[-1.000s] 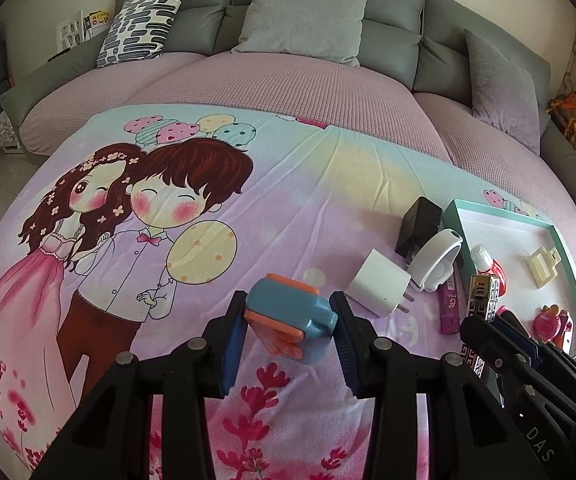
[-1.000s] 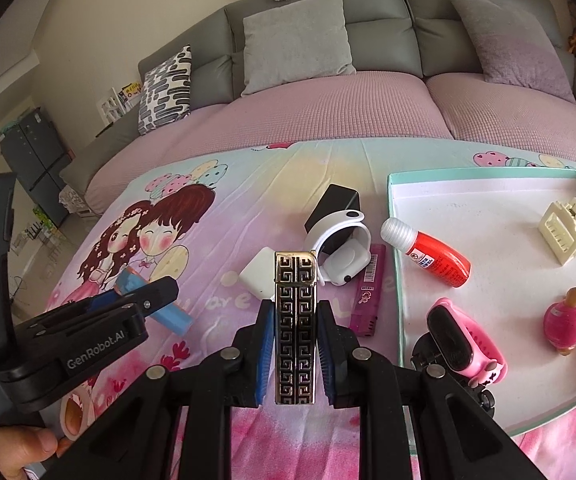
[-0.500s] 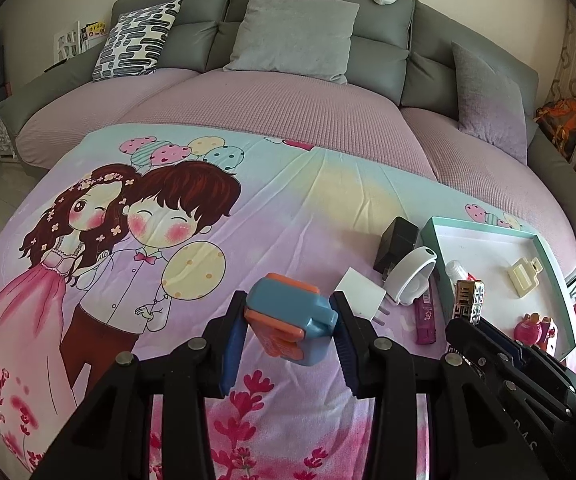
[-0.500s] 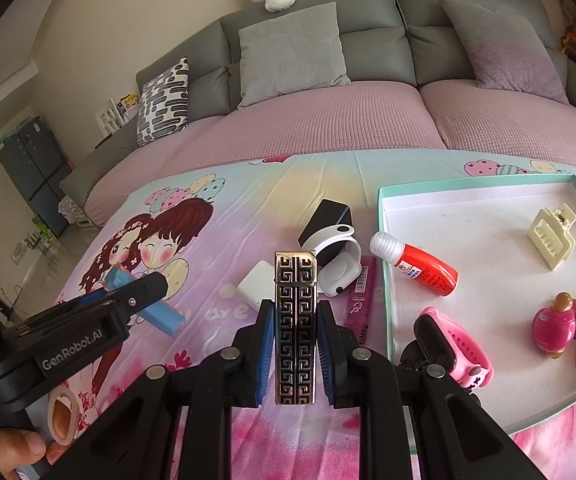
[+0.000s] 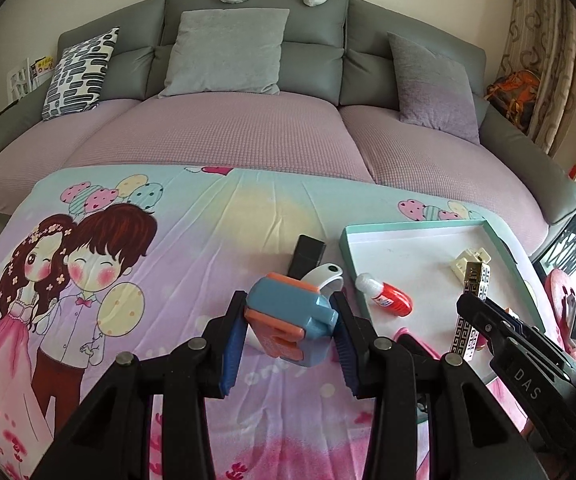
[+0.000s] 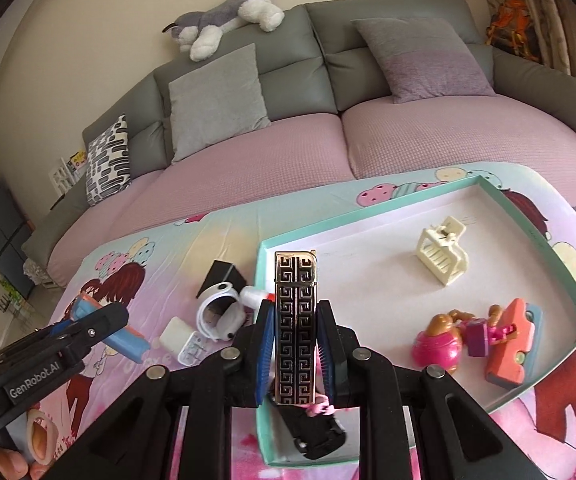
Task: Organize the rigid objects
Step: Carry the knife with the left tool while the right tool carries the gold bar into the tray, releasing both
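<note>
Tray (image 6: pixel 567 276) collects the rigid items, so right tongs (image 6: pixel 293 344) pinch the patterned lighter (image 6: pixel 295 320) above it; left tongs (image 5: pixel 288 336) pinch a blue-orange toy (image 5: pixel 288 320).

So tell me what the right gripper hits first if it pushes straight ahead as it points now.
Probably the white floor of the teal tray, short of the cream hair claw. The right gripper, shut on the black-and-gold lighter, angles downward over it; depth is uncertain.
</note>
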Demonstrator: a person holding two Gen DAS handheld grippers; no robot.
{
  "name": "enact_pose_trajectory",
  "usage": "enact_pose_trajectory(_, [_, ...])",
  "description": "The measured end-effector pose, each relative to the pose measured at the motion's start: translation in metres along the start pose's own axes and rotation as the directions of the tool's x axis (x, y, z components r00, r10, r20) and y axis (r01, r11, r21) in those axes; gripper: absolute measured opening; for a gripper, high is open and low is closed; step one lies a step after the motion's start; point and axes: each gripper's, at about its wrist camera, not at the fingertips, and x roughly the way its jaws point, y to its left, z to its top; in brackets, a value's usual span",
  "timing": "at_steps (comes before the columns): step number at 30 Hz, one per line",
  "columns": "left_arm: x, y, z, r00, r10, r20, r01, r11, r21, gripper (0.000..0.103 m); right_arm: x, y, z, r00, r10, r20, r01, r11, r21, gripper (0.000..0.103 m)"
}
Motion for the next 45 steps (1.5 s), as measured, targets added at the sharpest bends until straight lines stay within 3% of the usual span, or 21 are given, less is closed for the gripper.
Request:
enact_pose_trajectory(5, [0.006,-0.038,0.009,0.999,-0.05,0.002,0.05,0.997,0.064,0.043,-0.003,-0.037,0.004,0.994,-0.113,0.009,0.112,0.992,0.06,0.022])
enact_pose_trajectory(18, [0.037,-0.119,0.009,0.984,-0.17,-0.043,0.176,0.965,0.193,0.043,-0.013,-0.079,0.006,0.968,-0.247,0.045,0.238,0.959,0.154,0.022])
enact_pose_trajectory(39, [0.075,-0.136,-0.013,0.981,-0.135,-0.14,0.163,0.964,0.212,0.043,0.003,-0.089,-0.001,0.955,-0.295,-0.019,0.295,0.944,0.146,0.024])
enact_pose_trajectory(40, [0.075,-0.136,-0.013,0.981,-0.136,-0.137,0.163,0.965,0.208,0.043,0.004,-0.089,-0.001,0.955,-0.296,-0.021,0.296,0.944,0.144,0.024])
enact_pose_trajectory(44, [0.072,-0.134,-0.011,0.983,-0.133,-0.13,0.158,0.966,0.203,0.065,0.006,-0.088,-0.002,0.953,-0.301,-0.031,0.302,0.944,0.136,0.025])
enact_pose_trajectory(45, [0.072,-0.134,-0.011,0.983,-0.132,-0.129,0.156,0.967,0.203,0.066,0.006,-0.088,-0.002,0.952,-0.303,-0.033,0.304,0.943,0.133,0.027])
